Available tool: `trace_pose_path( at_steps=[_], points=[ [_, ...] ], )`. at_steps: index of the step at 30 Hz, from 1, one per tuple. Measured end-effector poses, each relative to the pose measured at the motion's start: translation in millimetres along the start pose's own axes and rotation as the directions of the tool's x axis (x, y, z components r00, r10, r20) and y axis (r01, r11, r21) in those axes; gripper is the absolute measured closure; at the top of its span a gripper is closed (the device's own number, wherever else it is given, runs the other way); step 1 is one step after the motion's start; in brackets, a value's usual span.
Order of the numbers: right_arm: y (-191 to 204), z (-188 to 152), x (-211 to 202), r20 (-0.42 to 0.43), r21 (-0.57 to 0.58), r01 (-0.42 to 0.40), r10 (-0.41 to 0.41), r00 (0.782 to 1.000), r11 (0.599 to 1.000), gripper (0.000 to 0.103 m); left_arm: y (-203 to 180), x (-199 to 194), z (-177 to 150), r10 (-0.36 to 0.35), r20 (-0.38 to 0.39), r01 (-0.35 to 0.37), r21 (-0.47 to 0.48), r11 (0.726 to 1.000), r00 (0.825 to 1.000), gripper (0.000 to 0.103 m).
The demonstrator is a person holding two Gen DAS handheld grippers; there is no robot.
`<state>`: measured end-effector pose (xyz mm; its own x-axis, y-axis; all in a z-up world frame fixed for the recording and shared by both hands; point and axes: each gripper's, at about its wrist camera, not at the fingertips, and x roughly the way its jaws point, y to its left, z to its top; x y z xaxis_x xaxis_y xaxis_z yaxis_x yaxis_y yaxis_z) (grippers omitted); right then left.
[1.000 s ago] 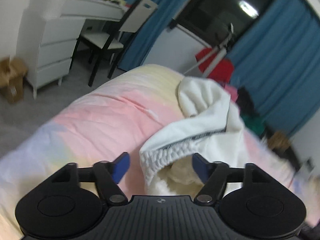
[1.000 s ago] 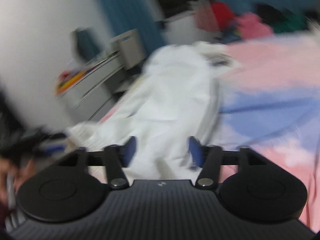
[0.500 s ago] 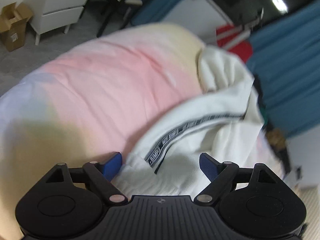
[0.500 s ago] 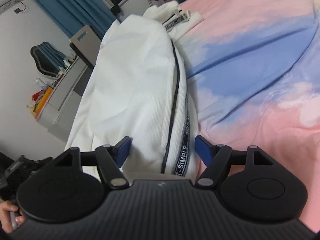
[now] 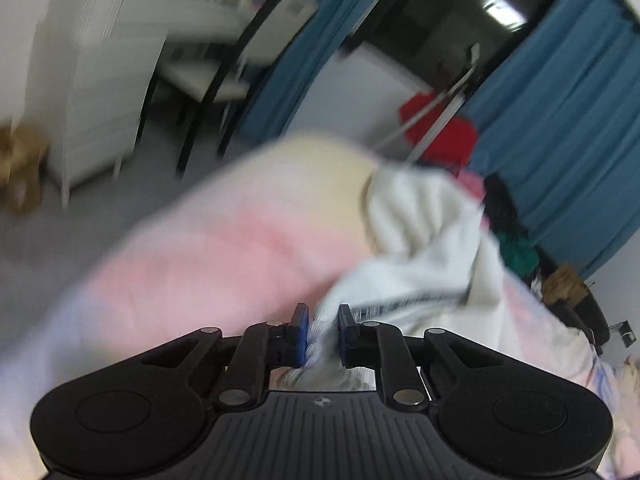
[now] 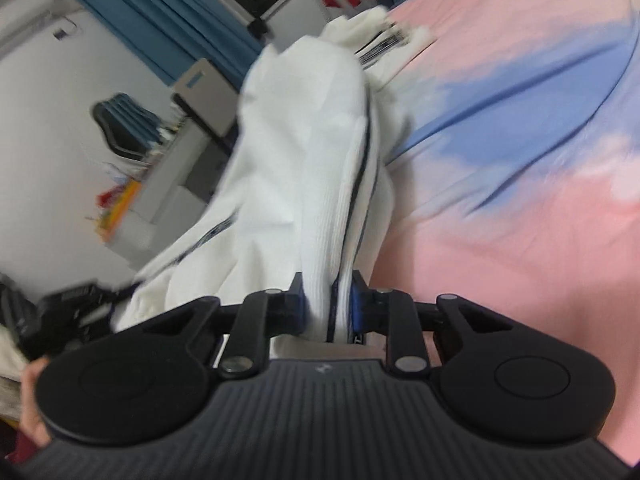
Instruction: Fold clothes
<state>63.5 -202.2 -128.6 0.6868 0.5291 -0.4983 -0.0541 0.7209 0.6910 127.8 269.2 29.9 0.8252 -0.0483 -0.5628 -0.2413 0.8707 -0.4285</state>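
A white garment (image 5: 424, 256) with a black lettered stripe lies bunched on the pink bedspread (image 5: 224, 256). My left gripper (image 5: 322, 334) is shut on its ribbed hem, low in the left wrist view. In the right wrist view the same white garment (image 6: 320, 152) stretches away from me, lifted off the pink and blue bedspread (image 6: 520, 184). My right gripper (image 6: 326, 304) is shut on its ribbed edge beside the dark stripe. Both views are motion-blurred.
A white desk with drawers (image 5: 92, 92) and a black chair (image 5: 224, 80) stand at the left beyond the bed. Blue curtains (image 5: 568, 128) and a rack with red clothes (image 5: 440, 132) are behind. A cardboard box (image 5: 20, 172) sits on the floor.
Both grippers have gone from open to shut on the garment's ribbed edge. Both have since lifted, and the cloth is now pulled up between them.
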Motion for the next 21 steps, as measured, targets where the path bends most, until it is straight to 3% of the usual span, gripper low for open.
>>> trace_pose_path(
  at_steps=[4, 5, 7, 9, 10, 13, 16, 21],
  points=[
    [43, -13, 37, -0.038, 0.009, -0.102, 0.102, 0.994, 0.995, 0.080, -5, 9, 66, 0.106, 0.145, -0.115, 0.058, 0.992, 0.984, 0.088],
    [56, -14, 52, -0.050, 0.005, -0.127, 0.127, 0.991, 0.992, 0.081, -6, 12, 83, 0.131, 0.181, -0.145, 0.070, 0.987, 0.975, 0.088],
    [82, -18, 82, -0.075, -0.001, -0.178, 0.177, 0.981, 0.984, 0.081, -8, 16, 116, 0.177, 0.255, -0.206, 0.090, 0.974, 0.951, 0.101],
    [108, -21, 112, -0.100, -0.007, -0.228, 0.226, 0.969, 0.974, 0.082, -10, 21, 149, 0.219, 0.328, -0.267, 0.106, 0.958, 0.919, 0.103],
    [121, -23, 128, -0.113, -0.009, -0.253, 0.250, 0.962, 0.967, 0.082, -4, 35, 157, 0.237, 0.322, -0.280, 0.092, 0.956, 0.916, 0.103],
    [136, -30, 174, -0.147, -0.032, -0.252, 0.245, 0.958, 0.967, 0.082, 16, 82, 167, 0.280, 0.277, -0.305, 0.050, 0.951, 0.919, 0.103],
    [137, -36, 201, -0.158, -0.071, -0.223, 0.210, 0.965, 0.972, 0.081, 29, 119, 152, 0.282, 0.224, -0.305, 0.075, 0.949, 0.933, 0.103],
    [144, -38, 204, -0.135, -0.136, -0.217, 0.199, 0.971, 0.967, 0.081, 37, 155, 125, 0.268, 0.146, -0.284, 0.106, 0.953, 0.952, 0.101]
  ],
)
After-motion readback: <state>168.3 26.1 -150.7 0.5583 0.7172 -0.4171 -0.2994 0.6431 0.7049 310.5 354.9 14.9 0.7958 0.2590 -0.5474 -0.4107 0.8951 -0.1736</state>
